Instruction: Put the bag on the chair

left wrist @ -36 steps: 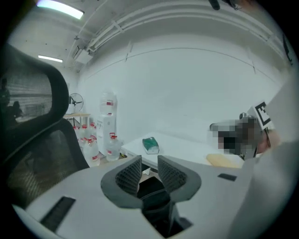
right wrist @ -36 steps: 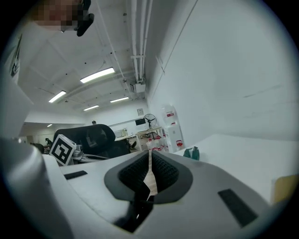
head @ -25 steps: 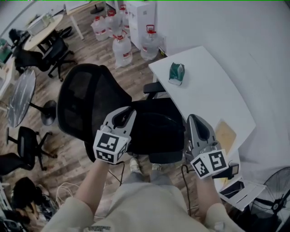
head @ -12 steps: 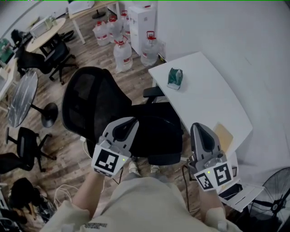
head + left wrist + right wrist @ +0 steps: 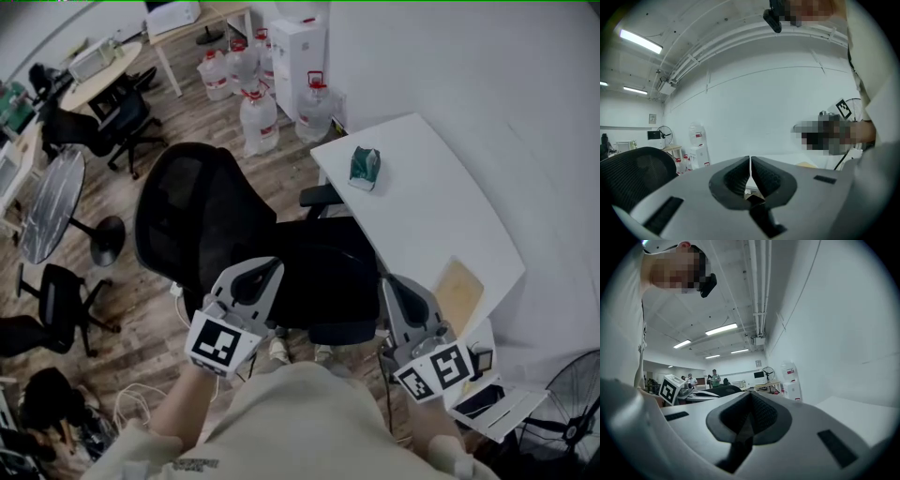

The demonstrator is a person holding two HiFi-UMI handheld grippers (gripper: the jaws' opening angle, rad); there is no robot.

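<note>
A black mesh-backed office chair [image 5: 202, 216] stands between me and the white table. A black bag [image 5: 319, 267] lies on its seat, dark on dark, so its outline is hard to tell from the cushion. My left gripper [image 5: 270, 268] hovers over the seat's near left edge. Its jaws are closing the last bit, and in the left gripper view the left gripper [image 5: 750, 161] shows its pads meeting with nothing between them. My right gripper [image 5: 392, 283] is at the seat's near right corner. In its own view the right gripper [image 5: 750, 398] is shut and empty.
A white table [image 5: 441, 216] at the right carries a green packet [image 5: 364, 167] and a tan folder [image 5: 459, 291]. Several water jugs [image 5: 260, 117] stand beyond the chair. A floor fan [image 5: 47, 202] and more chairs [image 5: 122, 122] are at the left, another fan [image 5: 572, 412] at the lower right.
Both grippers have drawn back toward my body, away from the seat and the bag, which stays on the chair. The head view has shifted slightly.
</note>
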